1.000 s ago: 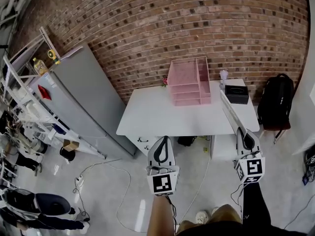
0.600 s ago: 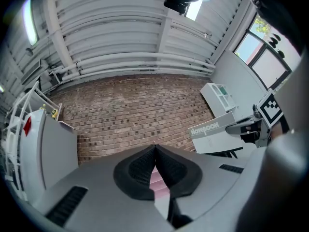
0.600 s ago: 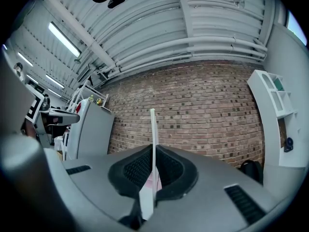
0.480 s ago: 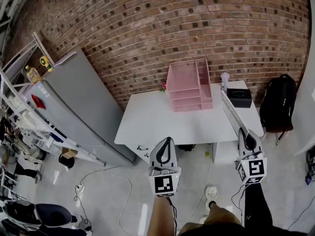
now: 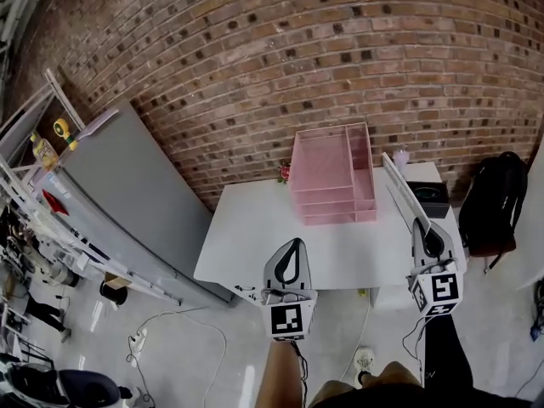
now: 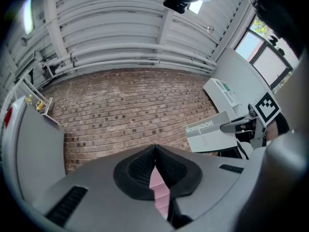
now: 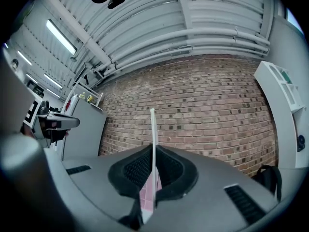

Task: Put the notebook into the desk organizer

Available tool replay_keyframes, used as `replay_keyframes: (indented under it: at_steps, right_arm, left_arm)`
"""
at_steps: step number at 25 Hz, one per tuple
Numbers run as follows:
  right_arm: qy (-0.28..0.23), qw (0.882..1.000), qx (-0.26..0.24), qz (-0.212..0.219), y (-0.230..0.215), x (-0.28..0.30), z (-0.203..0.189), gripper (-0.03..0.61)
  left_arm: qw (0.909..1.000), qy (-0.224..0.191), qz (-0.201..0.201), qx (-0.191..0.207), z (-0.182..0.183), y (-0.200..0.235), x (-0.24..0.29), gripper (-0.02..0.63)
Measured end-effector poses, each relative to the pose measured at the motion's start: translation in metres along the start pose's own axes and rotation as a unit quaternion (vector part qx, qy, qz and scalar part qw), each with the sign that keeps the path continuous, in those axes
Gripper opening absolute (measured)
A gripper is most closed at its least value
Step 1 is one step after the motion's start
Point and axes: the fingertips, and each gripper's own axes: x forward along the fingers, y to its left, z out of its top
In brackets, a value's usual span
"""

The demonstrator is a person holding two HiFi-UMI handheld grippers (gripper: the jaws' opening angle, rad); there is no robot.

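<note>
grey notebook (image 6: 210,133) edge-on, long axis toward brick wall (image 5: 255,49)

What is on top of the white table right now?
On the white table: a pink mesh desk organizer and a black box, partly covered by the thin grey notebook.

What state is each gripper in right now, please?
Left gripper: closed, holding nothing.
Right gripper: closed on the notebook.
</note>
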Motion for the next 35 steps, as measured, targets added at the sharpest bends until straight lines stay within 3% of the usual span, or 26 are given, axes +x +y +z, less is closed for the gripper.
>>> replay_keyframes:
  at_steps: [8,18,25,35]
  right_arm:
    - [-0.018,1.0,0.007,0.01,-0.02,0.087,-0.012,0.026]
    - [-0.014,1.0,0.009,0.001,-0.021,0.139,-0.027,0.026]
    - [-0.015,0.999,-0.002,-0.031,-0.006,0.187,-0.034,0.026]
    - [0.002,0.997,-0.032,-0.075,0.033,0.271,-0.026,0.026]
  left_arm:
    - [1.0,-0.004,0.007,-0.003,-0.018,0.02,0.082,0.012]
    - [0.9999,-0.007,-0.005,-0.011,-0.04,0.044,0.132,0.012]
    - [0.999,-0.013,-0.043,-0.01,-0.065,0.081,0.182,0.012]
    - [0.9933,-0.022,-0.107,-0.037,-0.092,0.149,0.262,0.012]
